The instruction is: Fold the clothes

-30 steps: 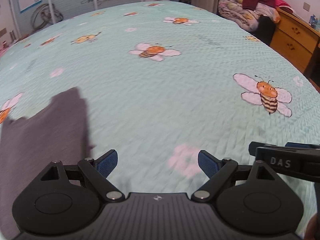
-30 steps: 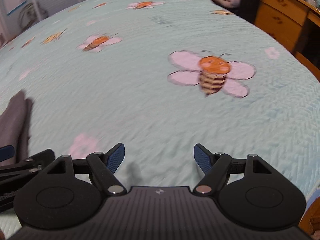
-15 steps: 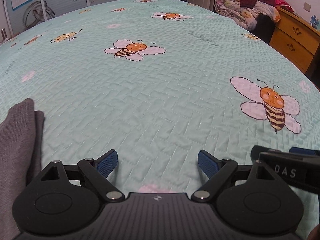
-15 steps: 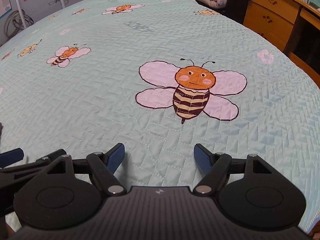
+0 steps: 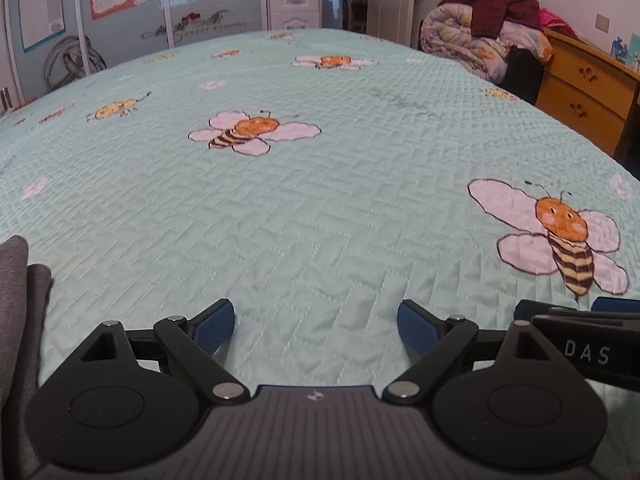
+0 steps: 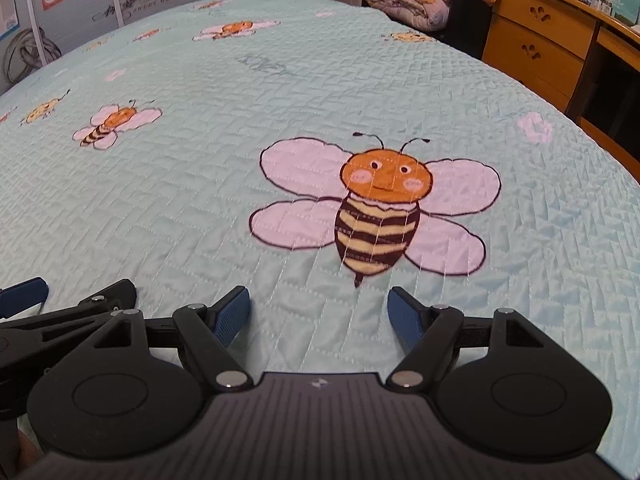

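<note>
Since a second ago I see both views slide right across the bed: the grey garment that filled the near left of my left view then has shrunk to a strip at the edge, and the big bee print has come forward and centred ahead of my right gripper.

At the far left of the left wrist view, the grey garment (image 5: pixel 18 320) lies bunched on the quilted bedspread (image 5: pixel 320 208), near me and well clear of the jaws. My left gripper (image 5: pixel 316 326) hovers over bare bedspread, jaws wide apart with nothing between them. Just right of it sits my right gripper (image 6: pixel 318 310), also spread wide and empty, pointing at the bee print (image 6: pixel 376 216). Far right stand a wooden dresser (image 6: pixel 540 44) and, beyond the bed's far corner, a heap of bedding (image 5: pixel 480 44).

I judge this to be a gap between steps: either the grey piece is folded and set aside, or I am drifting away from it. No other loose clothing lies on the bed within view. The next move calls for finding the next garment, or swinging both grippers back left to the grey one, then lowering onto an edge and closing.
</note>
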The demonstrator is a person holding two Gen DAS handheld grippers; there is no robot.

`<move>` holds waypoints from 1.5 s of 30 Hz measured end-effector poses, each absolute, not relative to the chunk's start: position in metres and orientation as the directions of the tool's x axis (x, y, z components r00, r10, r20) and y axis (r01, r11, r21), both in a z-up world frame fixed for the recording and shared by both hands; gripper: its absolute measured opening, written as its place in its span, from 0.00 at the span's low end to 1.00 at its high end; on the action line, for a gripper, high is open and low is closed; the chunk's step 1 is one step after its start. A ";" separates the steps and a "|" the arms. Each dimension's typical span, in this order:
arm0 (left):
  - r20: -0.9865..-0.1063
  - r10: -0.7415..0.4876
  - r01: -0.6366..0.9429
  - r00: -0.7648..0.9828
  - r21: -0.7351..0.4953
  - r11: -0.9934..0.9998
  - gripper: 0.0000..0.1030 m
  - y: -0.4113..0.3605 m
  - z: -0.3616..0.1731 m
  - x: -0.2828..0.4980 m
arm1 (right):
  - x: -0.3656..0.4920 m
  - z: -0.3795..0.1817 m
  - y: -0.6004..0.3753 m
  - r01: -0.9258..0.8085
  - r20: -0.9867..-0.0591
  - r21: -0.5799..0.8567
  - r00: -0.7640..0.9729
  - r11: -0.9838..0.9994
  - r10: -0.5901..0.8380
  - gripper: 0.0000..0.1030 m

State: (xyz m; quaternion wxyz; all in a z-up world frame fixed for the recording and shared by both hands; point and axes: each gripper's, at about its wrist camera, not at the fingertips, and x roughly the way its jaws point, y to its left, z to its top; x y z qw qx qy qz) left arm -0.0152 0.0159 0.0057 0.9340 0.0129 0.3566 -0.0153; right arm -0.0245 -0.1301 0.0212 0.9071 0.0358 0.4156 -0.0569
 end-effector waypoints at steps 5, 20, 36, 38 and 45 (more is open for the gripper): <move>-0.617 -0.004 0.013 0.787 0.011 1.000 0.96 0.017 -0.003 -0.015 | -0.024 0.009 -0.134 0.143 -0.694 0.018 0.714 0.990 -0.090 0.83; -0.604 0.008 -0.013 0.797 -0.003 1.000 1.00 0.018 -0.007 -0.014 | -0.027 -0.003 -0.133 0.171 -0.607 0.009 0.784 0.985 -0.130 0.87; -0.602 0.002 -0.013 0.799 -0.014 1.000 1.00 0.019 -0.009 -0.015 | -0.030 -0.006 -0.132 0.171 -0.590 0.008 0.797 0.985 -0.133 0.88; -0.602 0.002 -0.013 0.799 -0.014 1.000 1.00 0.020 -0.009 -0.015 | -0.029 -0.006 -0.132 0.171 -0.589 0.008 0.797 0.985 -0.133 0.88; -0.602 0.001 -0.013 0.799 -0.015 1.000 1.00 0.020 -0.010 -0.015 | -0.028 -0.006 -0.133 0.170 -0.589 0.008 0.797 0.985 -0.133 0.88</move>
